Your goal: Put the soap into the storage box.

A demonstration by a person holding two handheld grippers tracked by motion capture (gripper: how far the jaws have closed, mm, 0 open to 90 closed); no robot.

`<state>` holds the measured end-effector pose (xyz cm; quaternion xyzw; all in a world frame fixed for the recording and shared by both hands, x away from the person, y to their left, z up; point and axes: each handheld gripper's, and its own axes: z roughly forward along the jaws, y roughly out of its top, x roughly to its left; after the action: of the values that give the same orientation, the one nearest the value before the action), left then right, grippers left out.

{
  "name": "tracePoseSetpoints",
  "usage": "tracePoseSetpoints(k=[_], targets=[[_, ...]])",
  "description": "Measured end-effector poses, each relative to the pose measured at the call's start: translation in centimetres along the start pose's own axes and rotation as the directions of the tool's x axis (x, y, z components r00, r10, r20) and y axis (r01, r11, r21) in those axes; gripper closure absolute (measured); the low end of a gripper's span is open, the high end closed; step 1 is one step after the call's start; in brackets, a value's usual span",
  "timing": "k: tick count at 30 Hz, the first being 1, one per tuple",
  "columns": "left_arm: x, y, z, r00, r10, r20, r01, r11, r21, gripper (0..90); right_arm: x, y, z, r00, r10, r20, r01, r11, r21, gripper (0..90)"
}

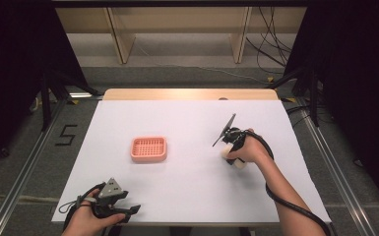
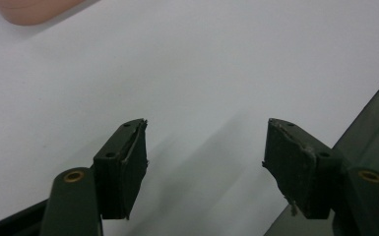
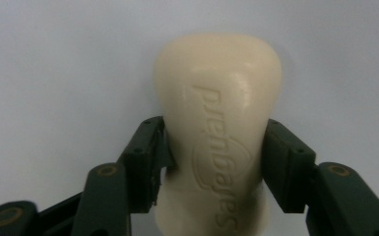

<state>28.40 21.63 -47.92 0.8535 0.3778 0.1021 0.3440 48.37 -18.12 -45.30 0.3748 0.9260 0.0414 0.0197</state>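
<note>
Two tongs work over one white surface (image 1: 187,191), which covers a wooden table whose far edge shows as a bare strip. Around it lies grey floor with a metal rail on each side, black drapes left and right, wooden frames and loose cables at the back.

Landmark: the pink slotted tray (image 1: 148,149), lying flat left of the surface's middle.

1. Soap bar (image 3: 219,123): cream-coloured, with embossed lettering. It rests on the surface well to the right of the tray, about level with it.
2. Right tongs (image 1: 230,155): positioned at the soap bar, right of the tray. In the right gripper view both pads press the bar's two long sides; the bar is pinched between them.
3. Left tongs (image 1: 130,210): positioned at the near edge of the surface, nearer than the tray and slightly to its left. In the left gripper view the jaws stand spread, with bare surface between them; a corner of the tray shows at the upper left.

Open room: the white sheet is bare between tray and soap bar, beyond the tray to the far edge, and along the right margin.
</note>
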Motion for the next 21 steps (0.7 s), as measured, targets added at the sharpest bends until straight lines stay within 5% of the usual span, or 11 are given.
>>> tracePoseSetpoints(k=[8,12,20,21], targets=[[0.05,0.01,0.00,0.9999,0.008,-0.009,-0.008,1.0000,0.003,32.4,-0.05,-0.06,0.05,0.9998,-0.016,0.006,0.016,1.000,0.001,49.8],[-0.05,-0.03,0.06,0.9999,-0.016,0.000,0.016,0.9999,-0.002,32.3,0.00,-0.25,0.11,1.0000,0.010,0.000,-0.010,1.000,-0.020,50.0],[0.00,0.01,0.01,1.0000,0.000,-0.002,0.000,1.0000,0.000,32.3,-0.12,-0.77,-0.04,0.9986,0.049,-0.021,-0.049,0.999,-0.023,50.3],[0.00,0.00,0.01,1.0000,0.000,-0.002,0.000,1.0000,0.001,32.3,-0.49,-0.89,0.05,0.9999,0.005,-0.015,-0.005,0.999,-0.039,50.4]])
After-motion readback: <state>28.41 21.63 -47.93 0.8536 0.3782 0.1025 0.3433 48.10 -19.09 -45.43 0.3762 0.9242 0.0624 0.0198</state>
